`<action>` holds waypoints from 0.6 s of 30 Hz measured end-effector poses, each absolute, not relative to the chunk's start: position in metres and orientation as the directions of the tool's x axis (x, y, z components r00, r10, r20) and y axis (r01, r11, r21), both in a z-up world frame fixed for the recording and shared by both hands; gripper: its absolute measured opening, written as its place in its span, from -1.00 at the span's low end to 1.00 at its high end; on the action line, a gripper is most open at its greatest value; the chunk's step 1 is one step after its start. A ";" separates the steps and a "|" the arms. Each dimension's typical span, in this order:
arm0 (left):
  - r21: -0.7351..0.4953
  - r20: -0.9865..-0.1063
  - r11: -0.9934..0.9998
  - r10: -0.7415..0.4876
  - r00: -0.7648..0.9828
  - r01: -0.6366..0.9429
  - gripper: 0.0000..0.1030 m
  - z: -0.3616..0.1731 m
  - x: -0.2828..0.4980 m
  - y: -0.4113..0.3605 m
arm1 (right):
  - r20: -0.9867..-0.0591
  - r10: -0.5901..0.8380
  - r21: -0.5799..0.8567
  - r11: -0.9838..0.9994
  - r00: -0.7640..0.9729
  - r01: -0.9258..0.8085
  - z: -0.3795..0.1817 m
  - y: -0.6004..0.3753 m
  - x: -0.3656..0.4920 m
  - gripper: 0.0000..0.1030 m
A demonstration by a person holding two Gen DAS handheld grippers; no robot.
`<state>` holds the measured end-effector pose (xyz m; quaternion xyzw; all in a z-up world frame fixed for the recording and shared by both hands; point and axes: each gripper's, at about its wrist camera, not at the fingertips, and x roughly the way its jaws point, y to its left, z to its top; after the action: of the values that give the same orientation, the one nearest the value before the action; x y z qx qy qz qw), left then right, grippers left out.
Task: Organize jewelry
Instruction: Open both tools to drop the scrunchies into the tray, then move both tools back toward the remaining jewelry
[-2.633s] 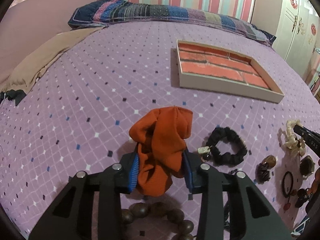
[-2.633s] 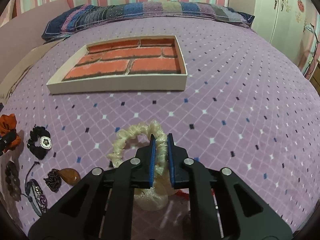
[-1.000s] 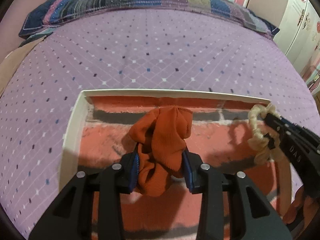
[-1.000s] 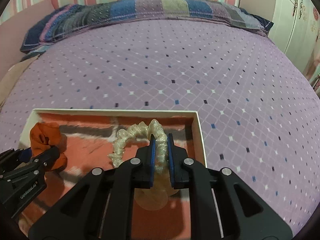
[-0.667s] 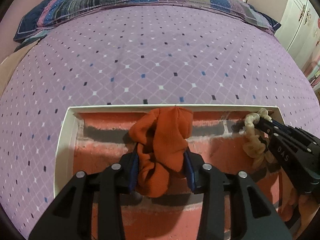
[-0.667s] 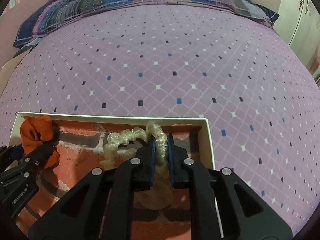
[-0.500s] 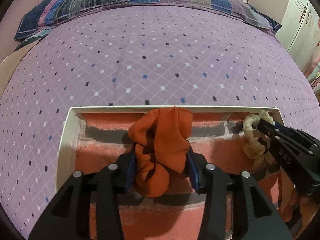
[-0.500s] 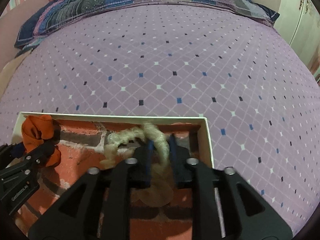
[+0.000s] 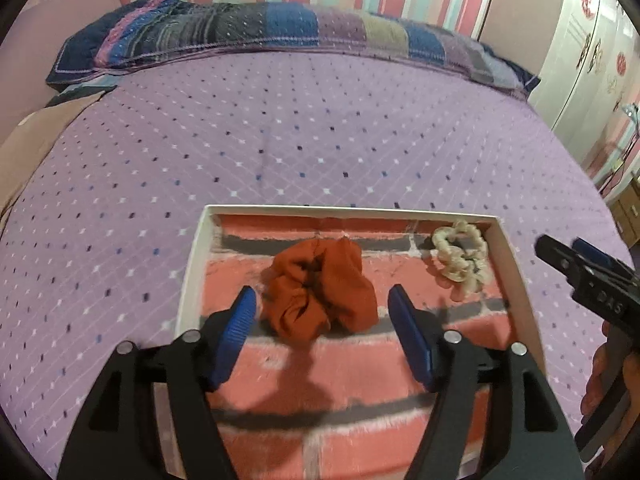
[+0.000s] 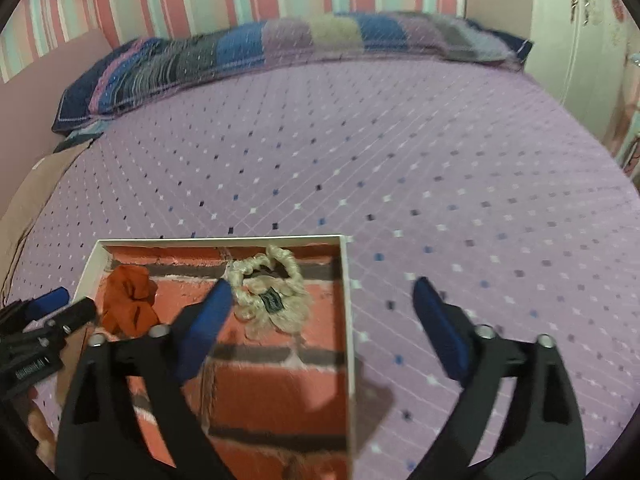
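Note:
A shallow white-walled tray (image 9: 196, 256) with a brick-pattern floor lies on the purple bed. An orange scrunchie (image 9: 320, 292) lies in its far middle, also seen in the right wrist view (image 10: 130, 304). A cream scrunchie (image 9: 460, 256) lies in the tray's far right corner, also seen in the right wrist view (image 10: 272, 292). My left gripper (image 9: 322, 300) is open, just behind the orange scrunchie and apart from it. My right gripper (image 10: 322, 300) is open and empty, over the tray's right wall (image 10: 346, 280), and shows at the right edge of the left wrist view (image 9: 560, 252).
The purple diamond-patterned bedspread (image 9: 280, 140) stretches beyond the tray. A striped pillow (image 9: 280, 28) lies at the head of the bed. A white wardrobe (image 10: 580, 40) stands to the right. A beige cloth (image 9: 24, 152) lies at the left.
Both grippers have opened and let go; the orange and cream scrunchies now lie in the tray. Both grippers have pulled back a little, the right one shifting right.

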<state>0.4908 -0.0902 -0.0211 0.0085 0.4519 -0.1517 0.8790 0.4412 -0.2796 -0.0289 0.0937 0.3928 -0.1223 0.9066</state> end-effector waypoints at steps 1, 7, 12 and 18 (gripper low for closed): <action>-0.125 -0.794 0.955 -0.259 0.550 0.269 0.32 -0.017 0.486 -0.086 | -0.728 -0.154 0.069 0.953 0.668 0.294 -0.024 -0.279 0.432 0.89; -0.109 -0.740 0.966 -0.235 0.630 0.233 0.65 0.019 0.432 -0.057 | -0.680 -0.201 0.025 0.955 0.705 0.296 -0.002 -0.265 0.367 0.92; -0.106 -0.695 0.966 -0.241 0.678 0.235 0.72 0.032 0.379 -0.038 | -0.668 -0.220 -0.001 0.956 0.711 0.295 -0.006 -0.253 0.314 0.92; -0.067 -0.679 0.969 -0.218 0.701 0.236 0.79 0.028 0.325 -0.032 | -0.646 -0.230 0.006 0.952 0.727 0.306 -0.012 -0.240 0.255 0.92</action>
<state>0.3255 -0.0318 0.0285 0.0125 0.3665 -0.1229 0.9222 0.2554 -0.2398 -0.0117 0.0562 0.3397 -0.1446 0.9277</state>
